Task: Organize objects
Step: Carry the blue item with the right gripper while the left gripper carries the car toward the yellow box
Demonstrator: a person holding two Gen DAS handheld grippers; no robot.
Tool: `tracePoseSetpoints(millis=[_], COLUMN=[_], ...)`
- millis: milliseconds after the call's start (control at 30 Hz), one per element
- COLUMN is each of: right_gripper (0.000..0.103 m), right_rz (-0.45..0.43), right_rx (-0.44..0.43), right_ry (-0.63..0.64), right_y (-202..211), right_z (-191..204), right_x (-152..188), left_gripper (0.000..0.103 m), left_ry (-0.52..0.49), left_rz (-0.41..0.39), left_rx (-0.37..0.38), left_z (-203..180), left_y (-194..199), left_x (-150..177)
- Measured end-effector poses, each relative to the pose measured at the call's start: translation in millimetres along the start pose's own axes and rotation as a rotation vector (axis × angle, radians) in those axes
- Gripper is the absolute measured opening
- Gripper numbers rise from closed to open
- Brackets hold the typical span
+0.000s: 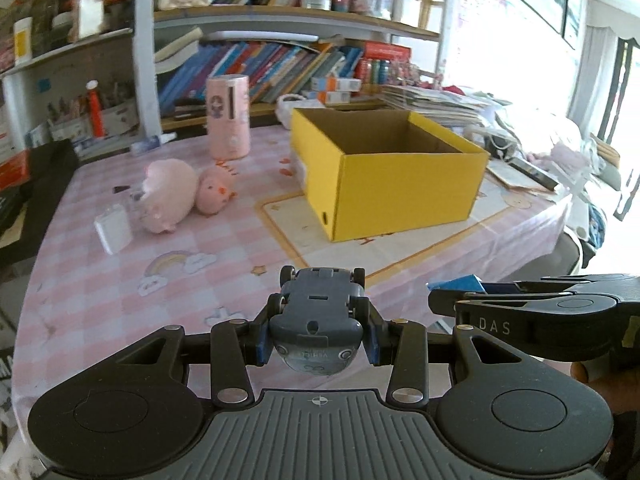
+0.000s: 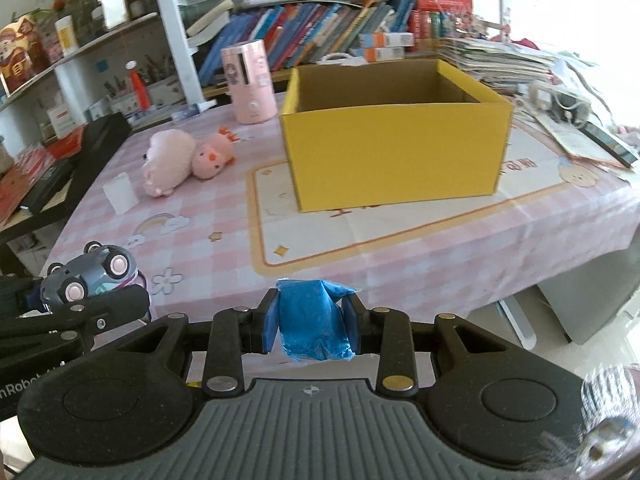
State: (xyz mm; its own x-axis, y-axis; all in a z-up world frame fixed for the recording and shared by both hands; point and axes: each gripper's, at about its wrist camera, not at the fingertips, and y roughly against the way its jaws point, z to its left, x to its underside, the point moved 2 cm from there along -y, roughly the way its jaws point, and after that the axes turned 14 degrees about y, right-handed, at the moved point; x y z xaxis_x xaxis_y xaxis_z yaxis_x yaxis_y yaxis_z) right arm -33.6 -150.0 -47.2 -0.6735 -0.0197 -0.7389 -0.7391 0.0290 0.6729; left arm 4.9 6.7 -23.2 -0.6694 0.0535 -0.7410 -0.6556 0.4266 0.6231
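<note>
Box (image 2: 394, 160) on the tablecloth (image 2: 400, 256), plush toys (image 2: 180, 162) to its left, cylinder (image 2: 249, 80) behind them.

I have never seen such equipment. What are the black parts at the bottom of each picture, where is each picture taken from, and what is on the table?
These are hand-held tongs, one in each hand of a person, no robot arm. Each has a camera looking forward along its fingers, so each picture shows its own tongs from behind. In the left wrist view, the left tongs are shut on a grey toy car, held upside down. In the right wrist view, the right tongs are shut on a crumpled blue packet. On the pink checked tablecloth stand an open yellow box and a pink cylinder; two pink plush toys and a small white block lie nearby.
</note>
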Motion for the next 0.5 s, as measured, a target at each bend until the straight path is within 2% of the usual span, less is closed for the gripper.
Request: tracePoseSetpoints(millis=[267,500], right_gripper=[0.031,0.031], right_rz=[0.012,0.016], right_rx=[0.057,0.077], right_ry=[-0.063,-0.082], right_y=[1.8,-3.4], right_z=[-29.5,-46.8], right_x=[5.0,-0.2], left_gripper=[0.040,0.040], left_ry=[-0.051,-0.064], left_rz=[0.023,0.017], left_rx=[0.057,0.068], left_z=[-24.7,-35.0], left_y=[-16.4,-28.8], left_x=[-3.9,-12.6])
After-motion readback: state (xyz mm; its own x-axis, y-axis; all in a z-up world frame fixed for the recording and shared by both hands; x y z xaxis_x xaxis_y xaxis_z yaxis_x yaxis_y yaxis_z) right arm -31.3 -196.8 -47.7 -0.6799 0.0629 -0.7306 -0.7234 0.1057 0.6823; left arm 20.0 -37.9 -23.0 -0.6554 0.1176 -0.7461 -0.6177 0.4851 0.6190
